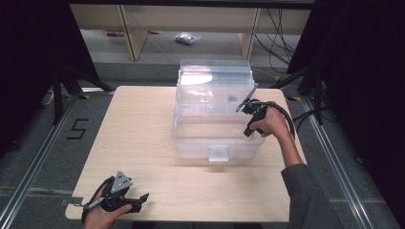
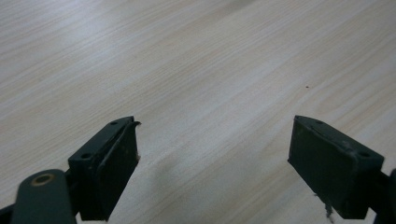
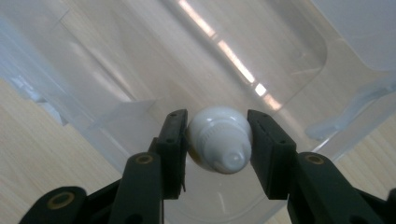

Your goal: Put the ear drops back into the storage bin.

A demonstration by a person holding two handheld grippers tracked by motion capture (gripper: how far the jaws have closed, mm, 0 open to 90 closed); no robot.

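1 small white bottle (image 3: 218,139), pinched over the open clear plastic box (image 1: 216,129)

Biggest first: that box on the wooden table (image 1: 143,133) is roomy, thin-walled and glossy, lid up, so your drop target is easy. Your right gripper (image 3: 217,140) is clamped on the bottle's round body, cap toward the camera; it looks light, stiff and slippery, so I'd keep the squeeze across the widest part. Your left gripper (image 2: 212,154) sits spread wide over bare table, holding nothing.
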